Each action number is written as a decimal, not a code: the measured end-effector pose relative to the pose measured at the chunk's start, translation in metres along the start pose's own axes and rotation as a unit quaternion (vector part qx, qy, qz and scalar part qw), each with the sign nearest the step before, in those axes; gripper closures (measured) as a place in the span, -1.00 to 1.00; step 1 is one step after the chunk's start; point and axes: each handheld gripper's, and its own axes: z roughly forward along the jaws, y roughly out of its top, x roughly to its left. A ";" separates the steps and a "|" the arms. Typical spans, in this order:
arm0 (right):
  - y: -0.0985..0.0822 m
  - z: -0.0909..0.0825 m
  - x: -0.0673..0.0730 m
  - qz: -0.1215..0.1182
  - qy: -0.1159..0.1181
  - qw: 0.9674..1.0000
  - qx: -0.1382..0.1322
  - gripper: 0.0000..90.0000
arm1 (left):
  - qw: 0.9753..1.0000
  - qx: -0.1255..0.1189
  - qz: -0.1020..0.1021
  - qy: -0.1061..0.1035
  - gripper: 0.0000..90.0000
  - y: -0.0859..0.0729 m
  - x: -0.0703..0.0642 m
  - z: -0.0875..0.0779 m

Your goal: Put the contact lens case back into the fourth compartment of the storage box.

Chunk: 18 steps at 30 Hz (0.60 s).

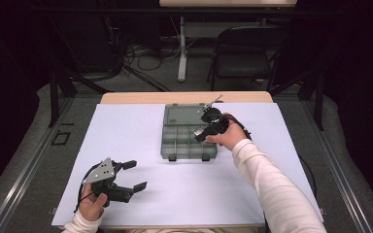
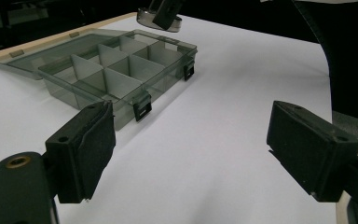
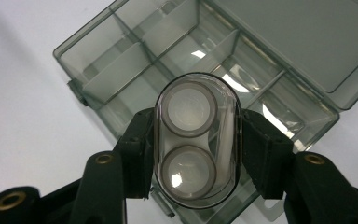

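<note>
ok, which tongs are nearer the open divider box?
Right. The right tongs, shut on a clear oval case, hang just above the divider box at its right side. The left tongs sit open near the table's front left, well apart from it.

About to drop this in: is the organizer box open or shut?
Open: the organizer box's lid lies flat behind it, compartments exposed.

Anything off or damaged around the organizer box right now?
Nothing stands out. The organizer box sits square on the white mat, lid open flat, dividers upright, visible compartments empty. The right gripper holds a clear oval case squarely above it. The left gripper is open, apart.
</note>
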 end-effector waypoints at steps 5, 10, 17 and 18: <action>0.002 0.003 -0.009 0.009 0.000 1.000 -0.013 0.09 | 1.000 0.001 0.000 -0.001 -0.65 0.000 0.000 0.000; 0.001 0.007 -0.017 0.013 -0.006 1.000 -0.019 0.09 | 1.000 0.002 0.001 0.003 -0.65 0.000 0.000 -0.001; 0.000 0.011 -0.030 0.023 -0.011 0.999 -0.026 0.09 | 1.000 0.002 -0.001 0.003 -0.64 -0.001 0.000 0.000; 0.000 0.012 -0.030 0.030 -0.011 0.999 -0.030 0.09 | 1.000 0.002 -0.001 0.003 -0.64 -0.001 0.000 0.000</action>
